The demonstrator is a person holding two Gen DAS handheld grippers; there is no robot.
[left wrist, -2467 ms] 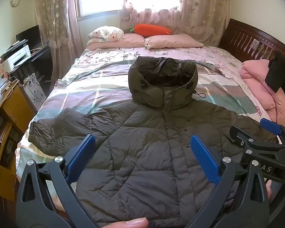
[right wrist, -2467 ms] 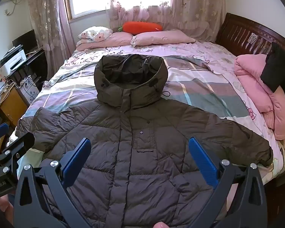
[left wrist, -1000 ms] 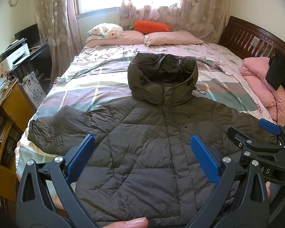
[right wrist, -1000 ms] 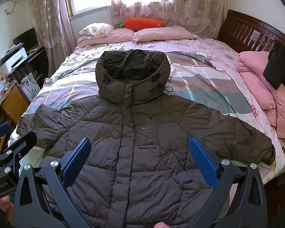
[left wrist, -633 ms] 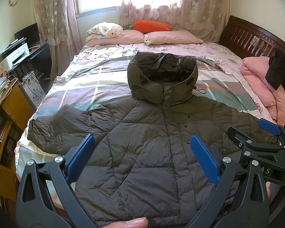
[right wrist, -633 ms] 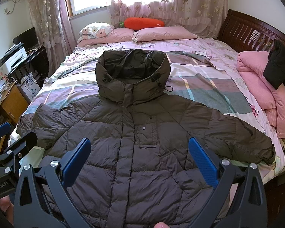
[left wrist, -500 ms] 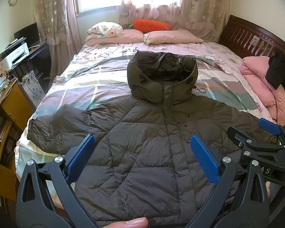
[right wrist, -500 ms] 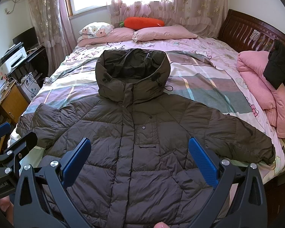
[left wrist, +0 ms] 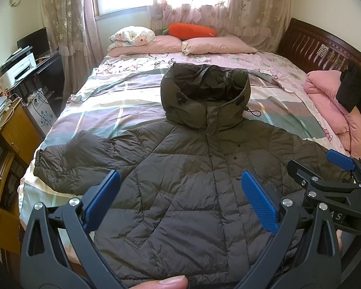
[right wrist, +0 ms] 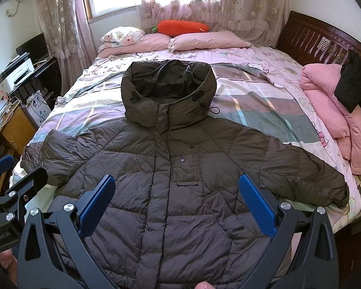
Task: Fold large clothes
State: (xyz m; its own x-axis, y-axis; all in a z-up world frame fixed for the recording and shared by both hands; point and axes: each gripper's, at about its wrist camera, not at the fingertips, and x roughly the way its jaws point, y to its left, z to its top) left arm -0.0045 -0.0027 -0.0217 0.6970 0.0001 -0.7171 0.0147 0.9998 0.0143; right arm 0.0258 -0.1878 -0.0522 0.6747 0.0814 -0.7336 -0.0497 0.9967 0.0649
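A dark olive hooded puffer jacket (left wrist: pixel 192 180) lies flat, front up, on the bed, hood towards the pillows and both sleeves spread out; it also shows in the right wrist view (right wrist: pixel 180 180). My left gripper (left wrist: pixel 180 200) is open and empty, above the jacket's lower front near the hem. My right gripper (right wrist: pixel 177 197) is open and empty, above the same lower front. Each gripper shows at the edge of the other's view: the right one (left wrist: pixel 334 175), the left one (right wrist: pixel 9 175). The hem is partly hidden by the fingers.
The bed (left wrist: pixel 103 110) has a plaid and pink sheet, with pillows (left wrist: pixel 216 45) and an orange carrot plush (left wrist: pixel 190 31) at the head. A pink folded quilt (left wrist: pixel 329 101) with a black garment lies at the right. A wooden cabinet (left wrist: pixel 9 139) and printer stand left.
Both views have shifted slightly; the jacket looks a little nearer and lower in frame. Both grippers stay open and empty. The jacket has not moved.
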